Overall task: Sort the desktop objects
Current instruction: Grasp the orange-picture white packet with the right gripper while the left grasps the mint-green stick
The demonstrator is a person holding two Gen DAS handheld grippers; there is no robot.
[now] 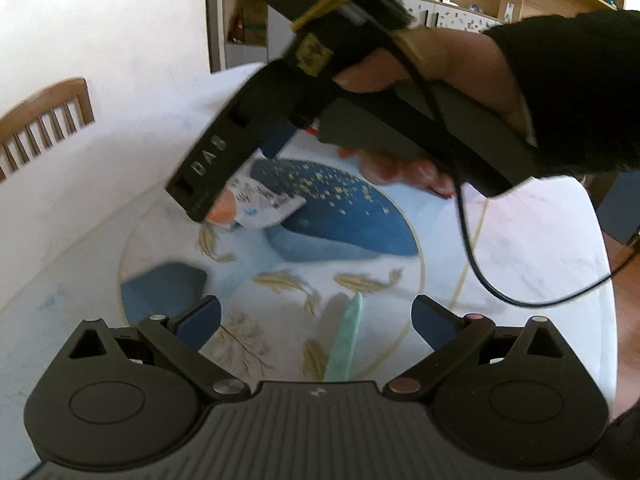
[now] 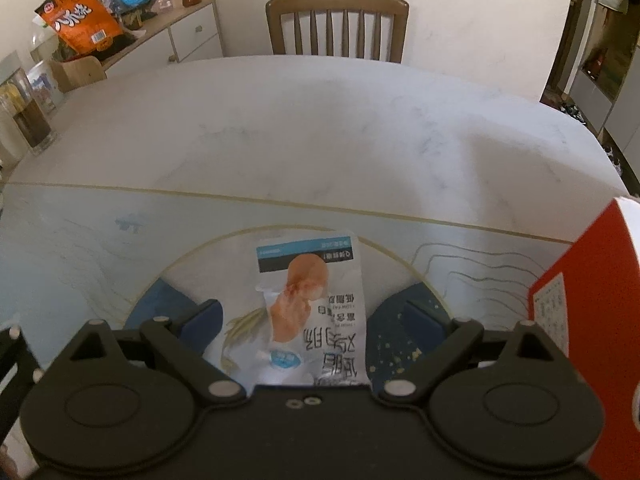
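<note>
A white snack packet (image 2: 312, 300) printed with a chicken picture and Chinese text lies on the patterned table mat (image 2: 80, 240). My right gripper (image 2: 312, 320) is open, its blue pads either side of the packet's near end. The left wrist view shows the right gripper (image 1: 216, 208) from above with the packet (image 1: 264, 204) at its tip. My left gripper (image 1: 316, 320) is open and empty above the mat, with a thin pale green strip (image 1: 344, 344) lying on the mat between its fingers.
A red and white box (image 2: 592, 308) stands at the right edge. A wooden chair (image 2: 336, 24) is at the far side of the marble table (image 2: 320, 120). A sideboard (image 2: 176, 28) with an orange bag (image 2: 80, 20) and jars is at the back left.
</note>
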